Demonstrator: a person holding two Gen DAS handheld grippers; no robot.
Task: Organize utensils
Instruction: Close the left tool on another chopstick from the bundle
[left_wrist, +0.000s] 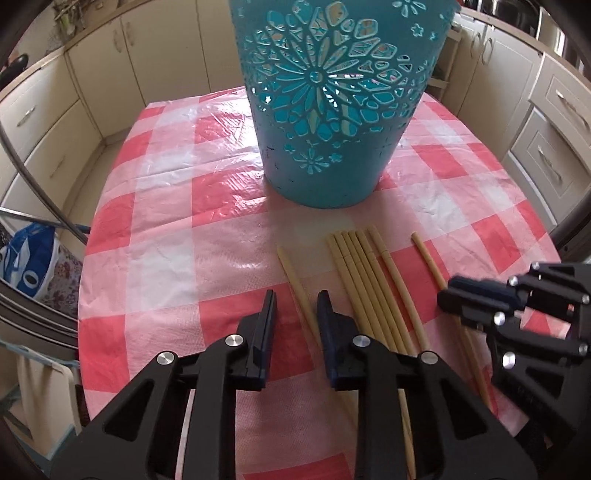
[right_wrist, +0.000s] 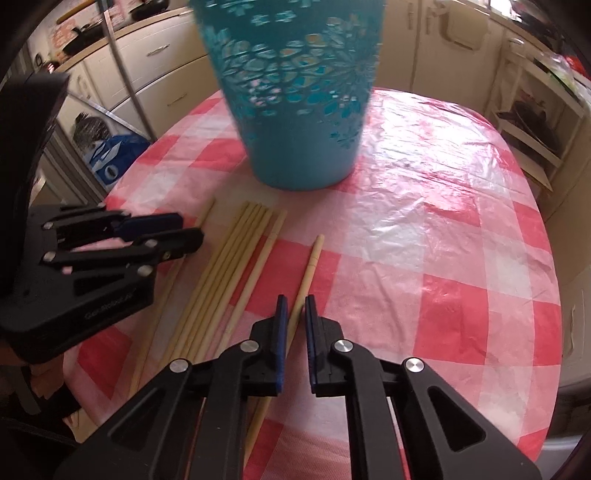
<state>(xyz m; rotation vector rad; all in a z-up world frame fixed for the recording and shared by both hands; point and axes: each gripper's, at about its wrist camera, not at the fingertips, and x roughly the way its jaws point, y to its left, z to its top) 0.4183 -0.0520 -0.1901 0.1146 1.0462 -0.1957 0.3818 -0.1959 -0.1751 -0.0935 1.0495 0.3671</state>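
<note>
A tall teal openwork holder (left_wrist: 332, 110) stands upright at the top centre of both views, on a table under a red-and-white checked tablecloth (left_wrist: 166, 184). The pale chopsticks lie flat on the cloth just in front of its base, their long axes running roughly from the holder toward the bottom of the frame.

In the left wrist view the chopsticks sit lower centre to lower right. A tight bundle of chopsticks (left_wrist: 354, 266) lies in the middle, with one stray stick on either side.

The left gripper (left_wrist: 297, 297) points steeply down over the leftmost chopstick (left_wrist: 291, 273). Its jaws stand moderately narrow, one on each side of the stick, with clear cloth showing on the left side. The pads do not appear to pinch the stick, which slants toward the right finger.

The right gripper (right_wrist: 296, 301) is drawn in much tighter around the rightmost chopstick (right_wrist: 312, 258). Only a sliver of gap shows, and the stick fills it, so I judge this one gripped. The stick looks level with the cloth and not yet lifted.

Each gripper is lined up along its own stick, with the bare tip pointing up-frame at the holder. The holder's rim is out of frame above.

Whichever stick goes first probably has to be raised and tipped upright to clear that rim. The right hand looks readier for this. The holder sits slightly left of centre in the right wrist view and close ahead in both.
</note>
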